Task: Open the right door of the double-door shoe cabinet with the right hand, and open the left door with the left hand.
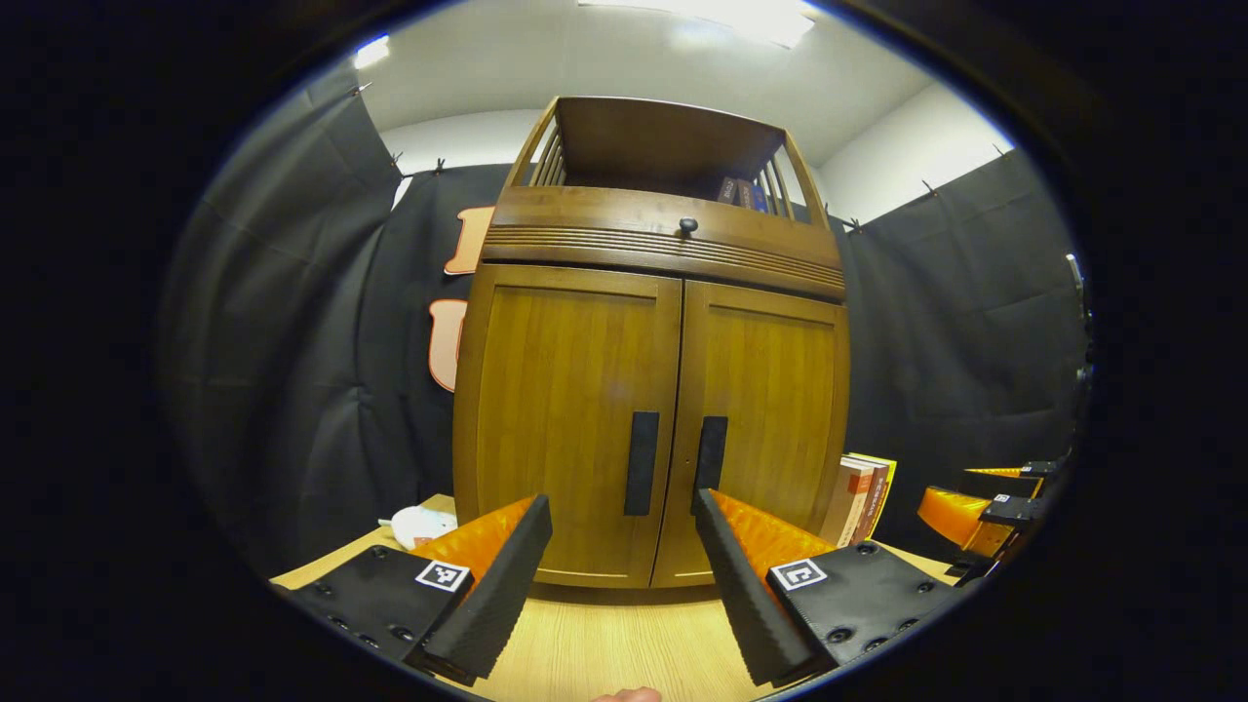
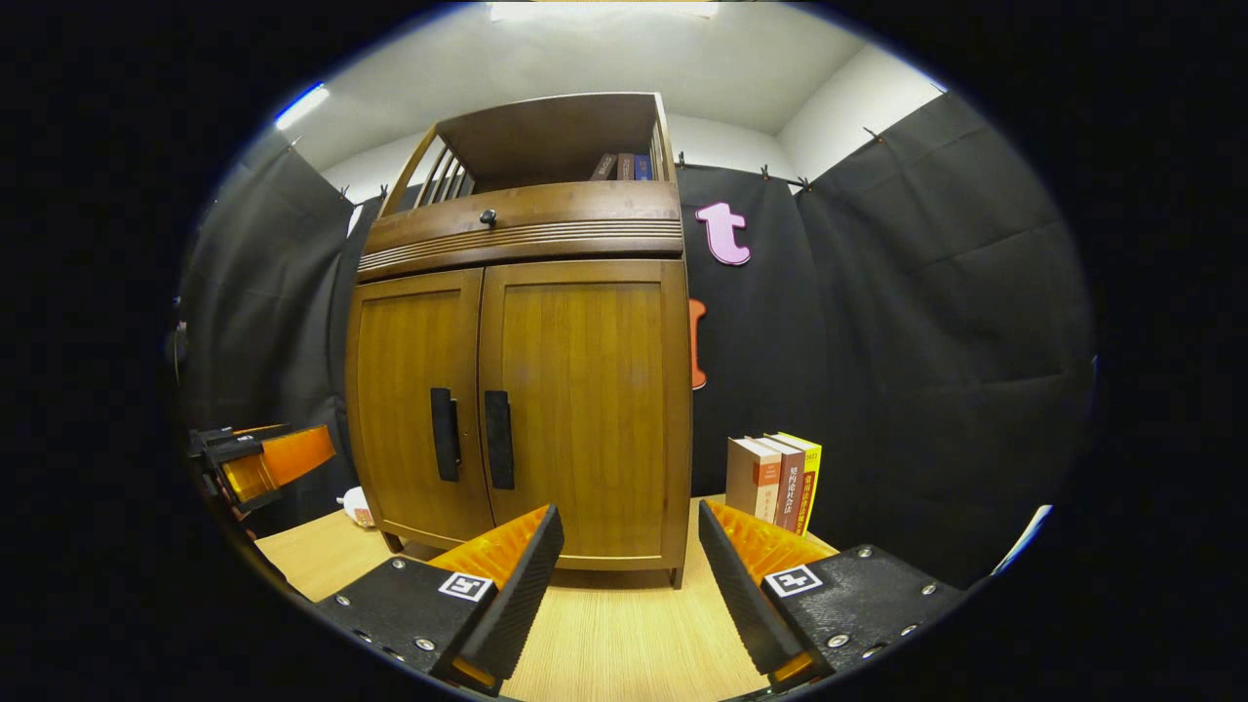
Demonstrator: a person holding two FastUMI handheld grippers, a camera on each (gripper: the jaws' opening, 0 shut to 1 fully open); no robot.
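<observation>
A brown wooden shoe cabinet (image 1: pixel 653 390) (image 2: pixel 526 390) stands on a light wood table, both doors closed. The left door (image 1: pixel 570 419) (image 2: pixel 414 409) and right door (image 1: pixel 770 409) (image 2: pixel 585 400) each carry a dark vertical handle near the middle seam: left handle (image 1: pixel 642 462) (image 2: pixel 445 434), right handle (image 1: pixel 710 458) (image 2: pixel 498 439). My left gripper (image 1: pixel 624 531) is open, a short way in front of the handles. Facing the right door's lower part, my right gripper (image 2: pixel 626 531) is open too. The right gripper (image 1: pixel 985 507) shows at the far right of the left gripper view, and the left gripper (image 2: pixel 263 463) at the far left of the right gripper view.
Three upright books (image 2: pixel 775 483) (image 1: pixel 860 499) stand to the right of the cabinet. A small white object (image 1: pixel 421 525) (image 2: pixel 357 507) lies at its left foot. A drawer with a dark knob (image 1: pixel 688 225) (image 2: pixel 487 216) and an open shelf with books (image 2: pixel 624 166) top the cabinet. Black cloth walls surround the table (image 1: pixel 604 643).
</observation>
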